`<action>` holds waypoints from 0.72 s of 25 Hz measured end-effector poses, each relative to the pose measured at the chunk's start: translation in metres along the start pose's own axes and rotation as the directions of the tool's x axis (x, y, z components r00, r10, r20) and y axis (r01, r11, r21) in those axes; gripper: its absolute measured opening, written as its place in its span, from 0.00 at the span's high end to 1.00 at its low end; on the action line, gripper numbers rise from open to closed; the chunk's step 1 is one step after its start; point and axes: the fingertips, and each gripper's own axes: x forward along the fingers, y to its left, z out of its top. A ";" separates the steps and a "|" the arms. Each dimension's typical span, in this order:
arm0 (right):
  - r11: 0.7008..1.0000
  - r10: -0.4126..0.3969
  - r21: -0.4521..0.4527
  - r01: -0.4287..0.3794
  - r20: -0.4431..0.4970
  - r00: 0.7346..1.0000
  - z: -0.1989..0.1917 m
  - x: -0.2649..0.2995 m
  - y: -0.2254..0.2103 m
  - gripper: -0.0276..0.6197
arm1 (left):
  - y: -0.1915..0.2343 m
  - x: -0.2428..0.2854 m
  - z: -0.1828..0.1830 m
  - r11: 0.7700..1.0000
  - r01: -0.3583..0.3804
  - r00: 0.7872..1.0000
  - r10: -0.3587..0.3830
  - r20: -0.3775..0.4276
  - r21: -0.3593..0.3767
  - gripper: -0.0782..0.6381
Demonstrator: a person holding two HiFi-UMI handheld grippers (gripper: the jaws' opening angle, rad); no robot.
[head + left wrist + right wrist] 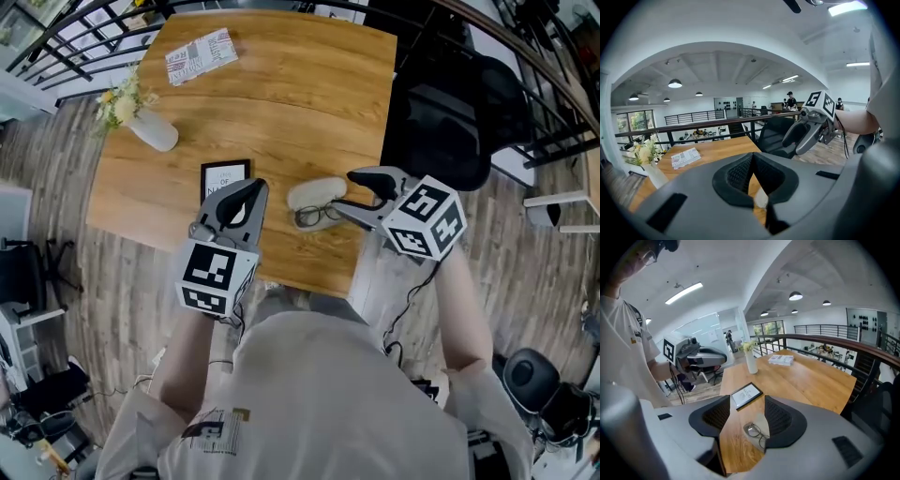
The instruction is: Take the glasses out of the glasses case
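A pale oval glasses case (316, 193) lies closed near the front edge of the wooden table (281, 103). Thin dark-rimmed glasses (317, 217) rest on the table right in front of it. My right gripper (343, 192) comes in from the right, open, with its tips at the case's right end and nothing between them. In the right gripper view the glasses (757, 431) show below the open right gripper (746, 413), with the case (761, 420) partly hidden by a pad. My left gripper (253, 192) hangs shut just left of the case, holding nothing. Past the left gripper (752, 157) a bit of the case (761, 197) shows.
A small framed print (225, 176) lies left of the case, under the left gripper. A white vase with flowers (150, 127) and a folded paper (201, 54) sit further back on the left. A black chair (450, 122) stands off the table's right edge. Railings run behind.
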 end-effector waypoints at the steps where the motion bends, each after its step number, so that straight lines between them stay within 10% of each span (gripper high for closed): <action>1: 1.000 0.016 -0.002 -0.016 -0.032 0.999 -0.005 0.012 -0.003 0.57 | 0.004 0.005 -0.006 1.000 0.005 1.000 -0.005 -0.010 0.000 0.87; 18: 0.975 0.222 0.072 -0.212 -0.405 0.887 -0.118 0.141 -0.034 0.58 | 0.021 0.066 -0.112 0.991 0.057 0.979 -0.078 -0.189 -0.118 0.87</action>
